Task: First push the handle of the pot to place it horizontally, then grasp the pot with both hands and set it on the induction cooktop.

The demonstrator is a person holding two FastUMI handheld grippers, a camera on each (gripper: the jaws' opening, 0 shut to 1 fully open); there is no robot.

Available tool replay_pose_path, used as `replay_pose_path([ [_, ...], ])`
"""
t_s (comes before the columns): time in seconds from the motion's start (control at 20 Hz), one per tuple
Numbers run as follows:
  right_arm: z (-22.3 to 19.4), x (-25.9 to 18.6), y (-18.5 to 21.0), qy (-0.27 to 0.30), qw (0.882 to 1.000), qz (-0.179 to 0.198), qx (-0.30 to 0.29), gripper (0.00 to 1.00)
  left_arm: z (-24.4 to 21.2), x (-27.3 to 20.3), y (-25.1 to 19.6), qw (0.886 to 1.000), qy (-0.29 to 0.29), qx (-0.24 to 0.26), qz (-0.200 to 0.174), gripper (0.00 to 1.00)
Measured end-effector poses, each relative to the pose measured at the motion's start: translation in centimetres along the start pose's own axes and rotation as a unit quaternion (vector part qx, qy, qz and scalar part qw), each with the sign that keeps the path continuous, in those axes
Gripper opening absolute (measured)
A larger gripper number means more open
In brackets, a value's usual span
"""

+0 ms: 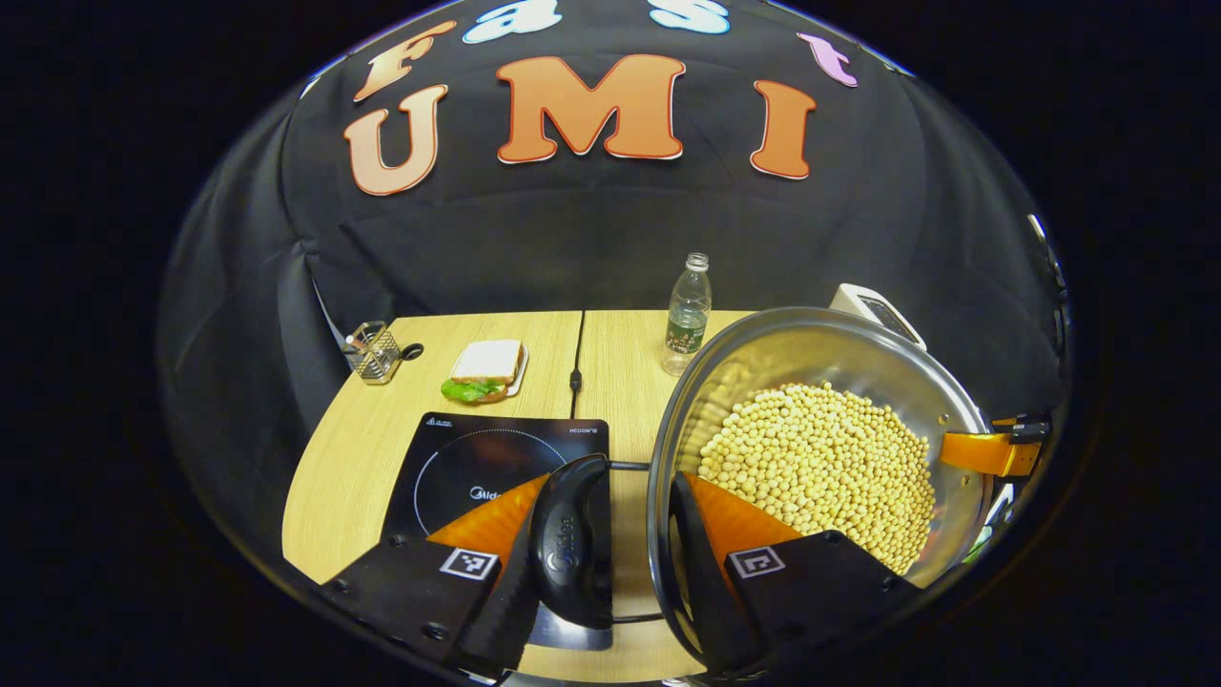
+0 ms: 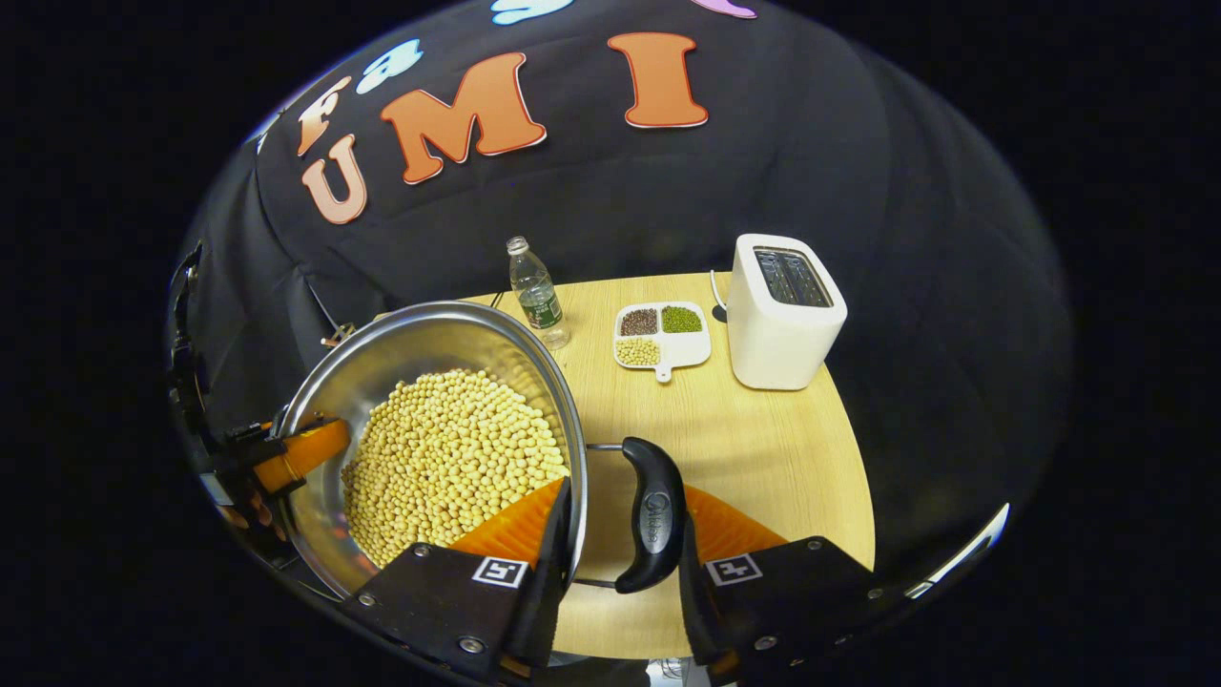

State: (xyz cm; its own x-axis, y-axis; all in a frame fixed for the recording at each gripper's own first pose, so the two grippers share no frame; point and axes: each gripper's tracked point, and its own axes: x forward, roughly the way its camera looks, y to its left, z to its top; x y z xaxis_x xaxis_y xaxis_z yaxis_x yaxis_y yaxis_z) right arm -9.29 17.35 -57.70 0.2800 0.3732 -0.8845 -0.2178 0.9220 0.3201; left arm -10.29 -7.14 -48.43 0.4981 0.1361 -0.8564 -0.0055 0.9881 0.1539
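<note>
Above the bench (image 1: pixel 362 458), right of the induction cooktop (image 1: pixel 477 468), you hold the pot (image 1: pixel 811 353) of pale beans (image 1: pixel 820 468), apparently lifted clear.

Left hand-held gripper (image 1: pixel 610 563): jaws part open, one finger outside the black side handle (image 1: pixel 570 553), the other inside the pot wall. I cannot tell if both press.

Right hand-held gripper (image 2: pixel 620 563): same straddle on the opposite handle (image 2: pixel 651 515), one finger in the beans, one beyond the handle; contact likewise unclear.

Risks:
- Either handle slipping in a loose hold would tip the pot and spill beans.
- Uneven lifting tilts the rim.
- A wide sweep could clip the water bottle (image 1: pixel 687 315).

Orientation: mouth up; the handle-to-handle axis runs between your two grippers, roughly along the bench's front edge.
</note>
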Motion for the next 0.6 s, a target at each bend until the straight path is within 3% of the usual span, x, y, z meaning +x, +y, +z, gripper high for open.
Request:
replay_pose_path([
  [0.5,-1.0,-0.3,0.8,-0.011,0.998,-0.045,0.03,0.53,0.7,2.2,-0.3,0.999,-0.005,0.023,-0.045,0.74],
  [0.55,-1.2,-0.3,0.8,-0.012,0.998,-0.047,0.032,0.48,0.8,2.1,-0.3,0.999,-0.006,0.023,-0.044,0.74],
  [0.6,-1.3,-0.2,0.8,-0.014,0.998,-0.049,0.033,0.53,0.6,2.2,-0.5,0.999,-0.008,0.022,-0.044,0.74],
])
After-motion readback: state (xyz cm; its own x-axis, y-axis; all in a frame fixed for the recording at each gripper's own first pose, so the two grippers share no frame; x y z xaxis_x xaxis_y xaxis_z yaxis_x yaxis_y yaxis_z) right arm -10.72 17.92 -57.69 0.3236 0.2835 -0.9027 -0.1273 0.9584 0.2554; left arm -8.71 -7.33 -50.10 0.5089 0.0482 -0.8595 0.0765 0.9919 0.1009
